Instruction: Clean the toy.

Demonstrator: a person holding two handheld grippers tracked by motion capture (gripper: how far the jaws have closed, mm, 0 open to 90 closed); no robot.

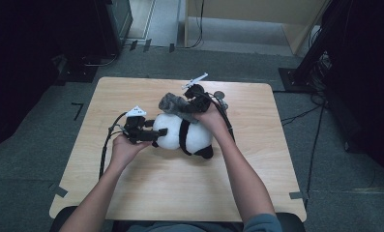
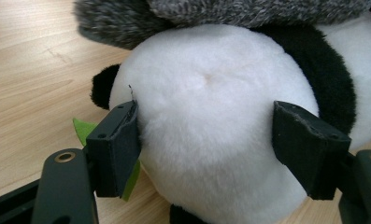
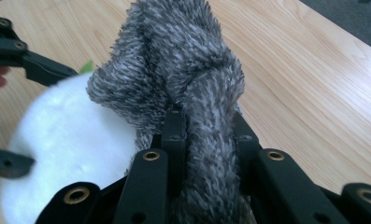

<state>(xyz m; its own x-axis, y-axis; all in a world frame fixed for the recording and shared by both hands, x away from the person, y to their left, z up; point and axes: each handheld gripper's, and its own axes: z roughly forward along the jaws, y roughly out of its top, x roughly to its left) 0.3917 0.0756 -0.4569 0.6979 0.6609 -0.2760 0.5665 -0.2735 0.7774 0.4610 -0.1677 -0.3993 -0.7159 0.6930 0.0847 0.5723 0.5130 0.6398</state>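
A black-and-white panda plush (image 1: 187, 137) lies on its side in the middle of the wooden table (image 1: 151, 188). My left gripper (image 1: 158, 129) grips its white rounded end from the left, and both pads (image 2: 120, 140) press into the fur (image 2: 206, 140). A grey fuzzy scarf (image 1: 172, 102) drapes over the panda's far side. My right gripper (image 1: 185, 107) is shut on that scarf (image 3: 192, 70), which bunches up between its jaws (image 3: 205, 119). A green felt bit (image 2: 82, 130) sticks out under the plush.
In the right gripper view the left gripper's black arms (image 3: 29, 60) reach in from the left edge. Cables (image 1: 105, 145) trail from the grippers across the table. Dark stands and cables (image 1: 320, 63) sit on the floor beyond the table's far corners.
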